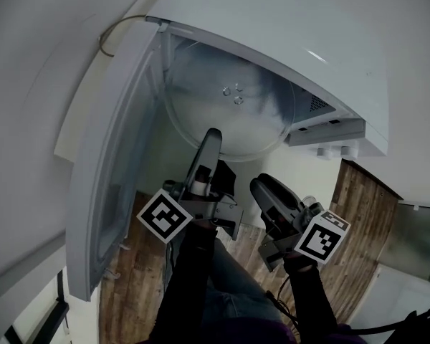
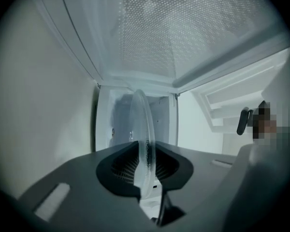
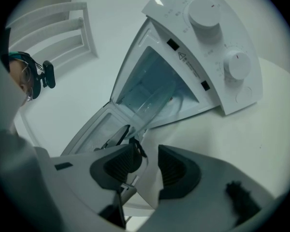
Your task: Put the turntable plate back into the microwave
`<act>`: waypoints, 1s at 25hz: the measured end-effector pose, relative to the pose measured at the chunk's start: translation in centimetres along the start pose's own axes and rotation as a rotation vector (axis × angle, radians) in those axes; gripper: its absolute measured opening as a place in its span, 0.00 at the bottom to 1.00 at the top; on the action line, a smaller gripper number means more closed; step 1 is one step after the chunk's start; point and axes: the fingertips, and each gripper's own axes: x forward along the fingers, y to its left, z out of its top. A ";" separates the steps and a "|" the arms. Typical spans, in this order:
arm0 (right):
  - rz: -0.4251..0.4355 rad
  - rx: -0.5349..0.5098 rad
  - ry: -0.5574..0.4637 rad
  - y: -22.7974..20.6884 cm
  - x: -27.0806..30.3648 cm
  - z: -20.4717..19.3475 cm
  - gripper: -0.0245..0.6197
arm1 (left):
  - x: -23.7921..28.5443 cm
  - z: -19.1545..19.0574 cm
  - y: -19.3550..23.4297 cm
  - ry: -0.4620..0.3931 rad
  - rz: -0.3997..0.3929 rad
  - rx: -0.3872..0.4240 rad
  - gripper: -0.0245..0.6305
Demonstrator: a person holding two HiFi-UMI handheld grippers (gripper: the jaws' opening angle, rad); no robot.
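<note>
Nearest the head camera are the two hand-held grippers, each carrying a cube with black-and-white square markers. White and boxy, the microwave oven [image 1: 287, 27] stands on a white desk [image 3: 232, 144], and its white door [image 1: 107, 178] is swung fully open at the left of the head view. Brown wooden floor [image 1: 355, 206] shows below the desk.

A round clear glass turntable plate [image 1: 229, 113] sits in the microwave's opening. Most of it is inside the cavity, while its near rim reaches out at the front to the left gripper. It is tilted rather than lying flat.

In its own view the left gripper [image 2: 146, 166] has its jaws narrow, clamped on the rim of the plate [image 2: 141, 124], which stands edge-on between the ribbed pads.

Lower and just right of it in the head view, the right gripper [image 3: 149, 166] is apart from the plate, its jaws spread wide with nothing between them.

Two round white knobs [image 3: 203, 12] sit one beside the other on the microwave's control panel.
</note>
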 end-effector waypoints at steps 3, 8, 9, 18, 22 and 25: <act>0.001 -0.001 0.008 0.0 0.3 -0.1 0.28 | 0.7 -0.1 0.4 0.000 -0.004 -0.015 0.13; -0.005 -0.009 0.009 -0.2 0.8 0.1 0.28 | 1.9 0.1 1.2 0.004 0.005 -0.022 0.14; -0.007 -0.009 0.010 -0.3 0.9 0.2 0.28 | 2.2 0.1 1.3 0.003 0.005 -0.026 0.14; -0.012 -0.001 0.013 -0.9 1.3 0.5 0.28 | 4.4 0.3 2.7 0.029 0.013 -0.034 0.14; -0.016 -0.004 0.015 -1.0 1.5 0.6 0.28 | 4.9 0.3 3.2 0.032 0.010 -0.044 0.14; -0.020 0.002 0.017 -0.9 1.5 0.4 0.28 | 5.1 0.4 3.4 0.034 0.011 -0.046 0.14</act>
